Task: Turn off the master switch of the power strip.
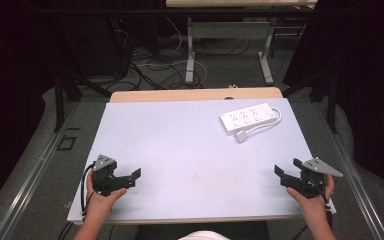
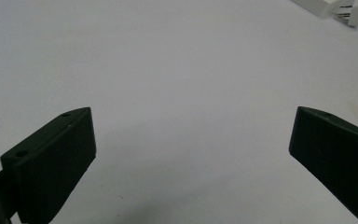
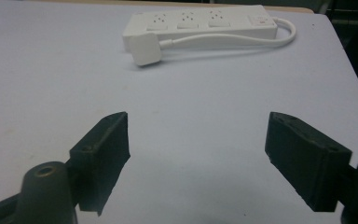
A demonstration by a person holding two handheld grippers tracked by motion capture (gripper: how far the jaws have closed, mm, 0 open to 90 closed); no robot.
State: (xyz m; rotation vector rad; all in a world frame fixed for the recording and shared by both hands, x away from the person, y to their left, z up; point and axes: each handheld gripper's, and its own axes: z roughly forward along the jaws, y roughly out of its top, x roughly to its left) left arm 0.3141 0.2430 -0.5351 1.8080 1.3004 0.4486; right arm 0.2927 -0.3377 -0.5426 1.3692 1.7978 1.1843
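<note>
A white power strip [image 1: 247, 117] with three sockets lies at the back right of the pale blue table top [image 1: 180, 150]. Its short white cable loops round to its own plug [image 1: 241, 136], which rests loose on the table just in front of the strip. My left gripper [image 1: 132, 177] is held low near the front left corner, open and empty. My right gripper [image 1: 287, 167] is held near the front right edge, also open and empty. In the right gripper view the power strip [image 3: 205, 23] and plug [image 3: 145, 49] lie well ahead of the right gripper [image 3: 196, 119]. In the left gripper view a corner of the power strip [image 2: 340, 9] is far beyond the left gripper [image 2: 193, 116].
A wooden table edge [image 1: 195, 94] borders the back of the blue surface. Beyond it stand a white desk frame [image 1: 190, 50] and tangled floor cables [image 1: 145, 65]. Dark curtains close both sides. Bare table stretches between the two grippers.
</note>
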